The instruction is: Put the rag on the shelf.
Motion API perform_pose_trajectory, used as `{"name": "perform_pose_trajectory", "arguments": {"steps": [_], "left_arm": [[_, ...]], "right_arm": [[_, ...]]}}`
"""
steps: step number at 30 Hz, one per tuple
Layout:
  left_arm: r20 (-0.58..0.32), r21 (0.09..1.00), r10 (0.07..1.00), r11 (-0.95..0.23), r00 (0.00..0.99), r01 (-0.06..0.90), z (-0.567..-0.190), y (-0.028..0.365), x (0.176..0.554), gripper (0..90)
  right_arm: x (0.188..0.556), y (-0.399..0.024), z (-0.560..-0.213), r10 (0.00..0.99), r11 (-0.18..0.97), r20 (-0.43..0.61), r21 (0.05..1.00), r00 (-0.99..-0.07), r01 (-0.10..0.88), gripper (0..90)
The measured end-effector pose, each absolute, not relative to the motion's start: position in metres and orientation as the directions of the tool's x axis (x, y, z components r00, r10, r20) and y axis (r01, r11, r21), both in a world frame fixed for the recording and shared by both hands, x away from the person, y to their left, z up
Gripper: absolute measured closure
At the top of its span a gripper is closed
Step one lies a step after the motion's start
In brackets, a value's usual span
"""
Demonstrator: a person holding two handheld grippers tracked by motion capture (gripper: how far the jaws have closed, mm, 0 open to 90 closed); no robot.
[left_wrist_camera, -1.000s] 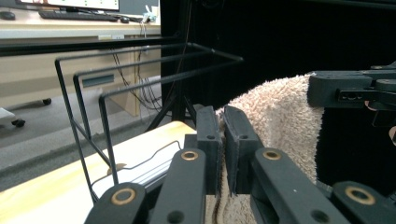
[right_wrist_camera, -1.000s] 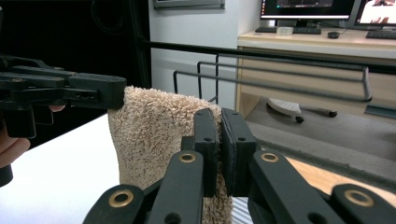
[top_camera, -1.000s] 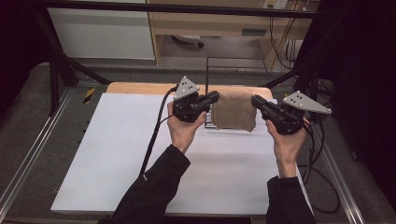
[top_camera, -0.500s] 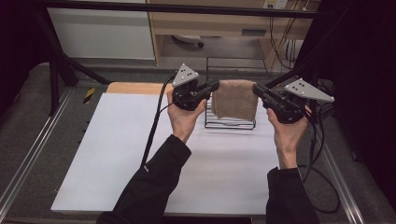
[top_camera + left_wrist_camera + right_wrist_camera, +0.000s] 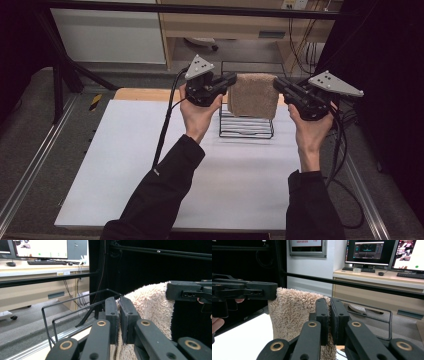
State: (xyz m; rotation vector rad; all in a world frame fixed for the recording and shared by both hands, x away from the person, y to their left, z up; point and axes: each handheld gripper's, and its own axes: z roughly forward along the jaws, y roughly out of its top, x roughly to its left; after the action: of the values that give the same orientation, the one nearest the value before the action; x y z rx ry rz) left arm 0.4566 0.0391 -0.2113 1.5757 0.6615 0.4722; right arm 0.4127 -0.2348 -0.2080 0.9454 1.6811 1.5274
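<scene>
High view: the towel (image 5: 253, 95) hangs in the air above the wire rack (image 5: 246, 127), stretched between the left gripper (image 5: 231, 80) and the right gripper (image 5: 278, 85). Both are squeezed tight on its top corners. Picking it up looks done. Putting it on the rack is likely left.

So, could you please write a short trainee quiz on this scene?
1. True or false: both grippers are shut on the towel.
2. The towel hangs above: A) wire rack B) keyboard C) bare floor?
3. What colour is the mat on the table?

Key: 1 true: the left gripper pinches the towel's left top corner and the right gripper its right top corner. 2 A. 3 white.
</scene>
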Motion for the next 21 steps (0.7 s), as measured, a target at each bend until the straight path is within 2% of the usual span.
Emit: {"name": "perform_pose_trajectory", "arguments": {"steps": [21], "left_arm": [[-0.073, 0.994, 0.672, -0.008, 0.737, 0.106, -0.181, 0.038, 0.476, 85.1]], "right_arm": [[0.436, -0.233, -0.178, 0.869, 0.047, -0.021, 0.998, -0.494, 0.04, 86.1]]}}
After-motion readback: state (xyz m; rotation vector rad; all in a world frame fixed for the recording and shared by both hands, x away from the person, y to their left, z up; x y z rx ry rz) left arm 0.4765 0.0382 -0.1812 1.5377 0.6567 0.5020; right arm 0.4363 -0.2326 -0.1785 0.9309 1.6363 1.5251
